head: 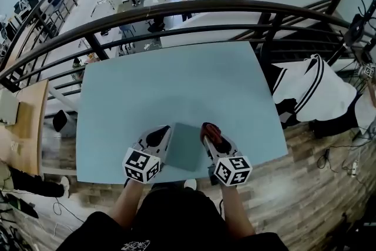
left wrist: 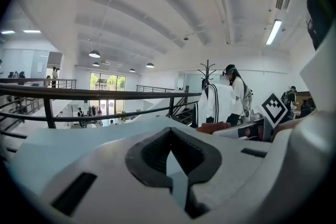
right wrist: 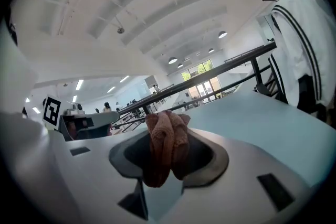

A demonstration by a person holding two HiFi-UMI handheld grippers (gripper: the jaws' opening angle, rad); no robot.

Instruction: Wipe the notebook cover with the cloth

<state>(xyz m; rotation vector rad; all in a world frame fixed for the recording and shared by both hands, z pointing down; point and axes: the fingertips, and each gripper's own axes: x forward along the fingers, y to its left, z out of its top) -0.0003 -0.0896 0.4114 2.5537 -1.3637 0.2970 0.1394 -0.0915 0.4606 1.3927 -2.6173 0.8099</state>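
Pale blue table point(head: 176, 85) on wood-plank floor point(head: 305, 185). Beyond its far edge, dark curved railing point(head: 176, 9), with a lower hall behind. To the right, white black-striped jacket point(head: 314, 91) on a coat stand point(left wrist: 208, 68). At far left, wooden desk point(head: 29, 120).

We look along the left gripper point(left wrist: 169, 157). Its white jaws stand almost together, and the dark pads point(left wrist: 144, 157) form a diamond-shaped hollow with only a narrow slit between them. A pale blue strip shows in that slit; we cannot tell whether it is something held or the surface beneath. The pale blue table point(left wrist: 58, 139) spreads behind the jaws, and a dark railing point(left wrist: 105, 94) crosses beyond its far edge. Past the table's far right corner, a white garment with black stripes point(left wrist: 216, 105) hangs on a coat stand point(left wrist: 208, 68), with a person point(left wrist: 236, 93) just beside it. Near the right edge we see a marker cube point(left wrist: 274, 107). Round lamps point(left wrist: 94, 54) hang from the white ceiling.
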